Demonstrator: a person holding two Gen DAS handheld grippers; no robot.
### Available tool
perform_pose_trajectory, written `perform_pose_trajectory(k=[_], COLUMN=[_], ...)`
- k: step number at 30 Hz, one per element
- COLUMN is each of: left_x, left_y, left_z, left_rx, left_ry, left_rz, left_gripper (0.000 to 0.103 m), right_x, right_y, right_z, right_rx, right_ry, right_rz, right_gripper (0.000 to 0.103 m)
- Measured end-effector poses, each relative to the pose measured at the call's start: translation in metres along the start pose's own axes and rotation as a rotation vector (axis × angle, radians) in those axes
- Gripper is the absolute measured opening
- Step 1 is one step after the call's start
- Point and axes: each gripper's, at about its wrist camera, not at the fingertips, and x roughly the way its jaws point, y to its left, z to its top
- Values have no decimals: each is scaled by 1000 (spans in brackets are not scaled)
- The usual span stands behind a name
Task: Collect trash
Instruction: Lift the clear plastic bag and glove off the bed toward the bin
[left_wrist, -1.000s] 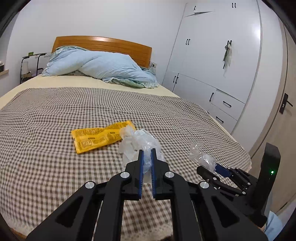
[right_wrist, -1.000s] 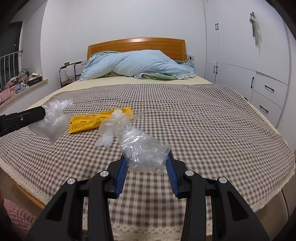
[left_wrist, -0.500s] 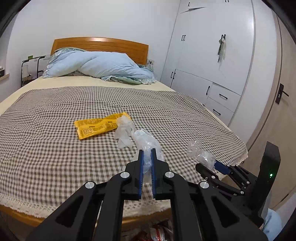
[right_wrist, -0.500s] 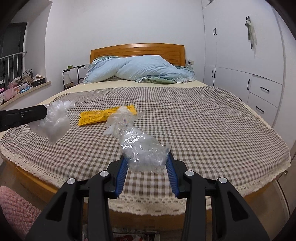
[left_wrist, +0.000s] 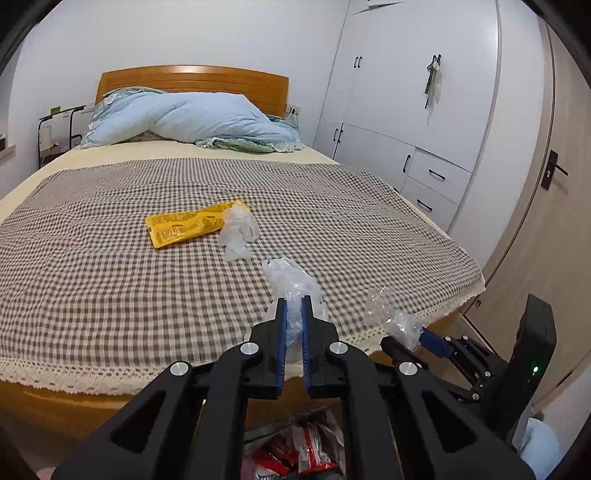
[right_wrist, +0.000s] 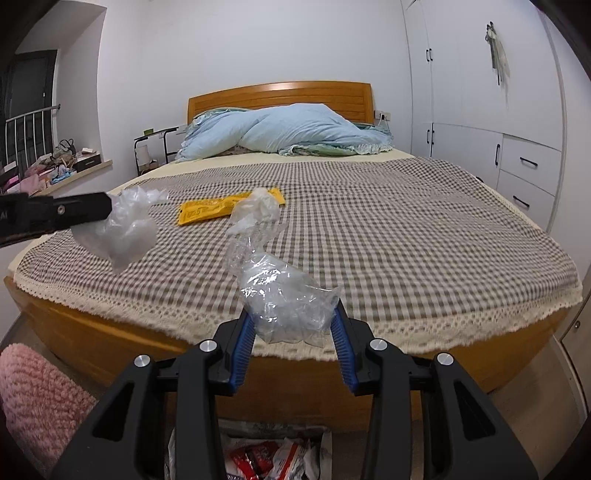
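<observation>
Over the bed's foot, left gripper (left_wrist: 292, 314) jaws pinch a plastic bag (left_wrist: 291, 284) (right gripper (right_wrist: 291, 325) clamps clear wrap (right_wrist: 284, 295)).

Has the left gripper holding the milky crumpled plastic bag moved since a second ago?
Yes. The left gripper has pulled back from the bed: the lace-edged foot and the trash bag below now show.

My left hand-held gripper (left_wrist: 291, 317) tilts downward, jaws pinched nearly together on thin clear plastic. My right hand-held gripper (right_wrist: 291, 325) tilts likewise, jaws partway apart, clamping crumpled clear plastic.
</observation>
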Motion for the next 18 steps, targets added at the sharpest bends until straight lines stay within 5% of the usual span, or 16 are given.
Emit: perform_pose_trajectory(k=[18], left_x=[-8], left_y=[-5], left_z=[-41], left_rx=[8], left_ry=[82], left_rz=[7], left_gripper=[4], right_x=[-13], right_y=[12], right_z=[-45], right_rx=[-16], right_ry=[81], right_rz=[20], right_gripper=[39])
